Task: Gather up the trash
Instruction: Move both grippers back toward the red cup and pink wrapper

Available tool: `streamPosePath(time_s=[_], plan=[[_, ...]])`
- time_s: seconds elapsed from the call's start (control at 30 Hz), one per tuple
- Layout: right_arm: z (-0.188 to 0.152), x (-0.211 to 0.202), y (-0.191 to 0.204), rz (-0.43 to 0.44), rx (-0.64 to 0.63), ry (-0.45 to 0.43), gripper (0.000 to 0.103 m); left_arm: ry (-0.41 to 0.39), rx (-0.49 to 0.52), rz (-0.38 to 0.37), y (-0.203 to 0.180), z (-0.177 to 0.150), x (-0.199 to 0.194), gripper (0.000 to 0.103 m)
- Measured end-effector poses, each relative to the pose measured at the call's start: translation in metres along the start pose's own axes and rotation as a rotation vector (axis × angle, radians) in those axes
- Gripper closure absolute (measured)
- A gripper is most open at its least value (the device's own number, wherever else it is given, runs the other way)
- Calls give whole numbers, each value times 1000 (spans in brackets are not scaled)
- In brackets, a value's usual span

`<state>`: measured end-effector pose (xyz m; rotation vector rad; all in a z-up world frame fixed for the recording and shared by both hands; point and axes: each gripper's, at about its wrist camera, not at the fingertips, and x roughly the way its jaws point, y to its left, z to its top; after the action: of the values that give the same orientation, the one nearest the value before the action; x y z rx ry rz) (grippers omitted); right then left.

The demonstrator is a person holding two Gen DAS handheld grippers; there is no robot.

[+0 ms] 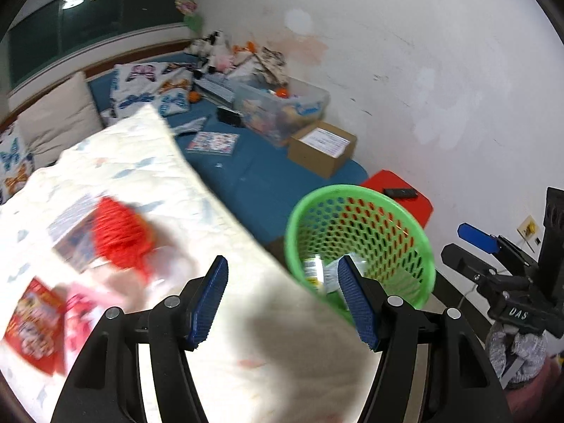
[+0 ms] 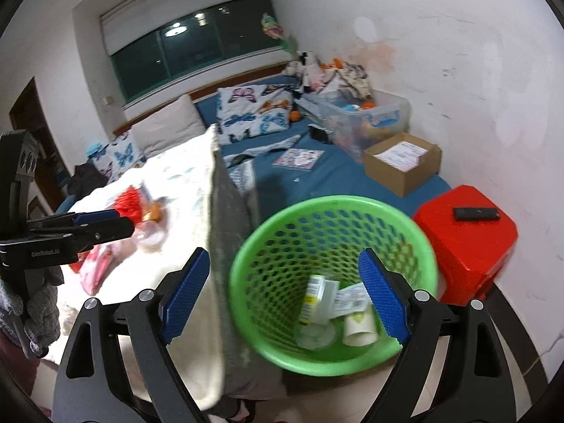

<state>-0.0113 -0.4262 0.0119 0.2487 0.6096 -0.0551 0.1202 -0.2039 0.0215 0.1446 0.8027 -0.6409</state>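
A green mesh trash basket [image 2: 246, 282] stands on the floor beside the bed; it also shows in the left wrist view [image 1: 423, 246]. It holds a white cup [image 2: 359, 328], a small box [image 2: 312, 298] and wrappers. Trash lies on the white quilt [image 1: 123, 162]: a red net bag [image 1: 118, 234], a red packet [image 1: 33, 317] and a pink wrapper [image 2: 93, 269]. My left gripper [image 1: 282, 299] is open and empty, over the quilt's corner. My right gripper [image 2: 285, 292] is open and empty, above the basket's left rim.
A red stool [image 2: 469, 239] with a black remote [image 2: 476, 214] stands right of the basket by the wall. A cardboard box [image 2: 402, 165], a clear toy bin [image 2: 370, 120] and butterfly pillows [image 2: 253, 112] sit on the blue bed [image 2: 338, 176].
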Motion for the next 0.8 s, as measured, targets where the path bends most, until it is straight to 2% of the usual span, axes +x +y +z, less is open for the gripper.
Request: streamPosePath(time_s=[0.5, 0.67, 0.8], plan=[[0, 44, 104, 191, -140, 96, 17, -67, -222, 169, 120, -63, -80, 40], [-6, 58, 143, 259, -198, 140, 17, -61, -282, 197, 146, -88, -93, 40], [-13, 69, 168, 284, -246, 169, 17, -45, -282, 202, 152, -109, -98, 40]])
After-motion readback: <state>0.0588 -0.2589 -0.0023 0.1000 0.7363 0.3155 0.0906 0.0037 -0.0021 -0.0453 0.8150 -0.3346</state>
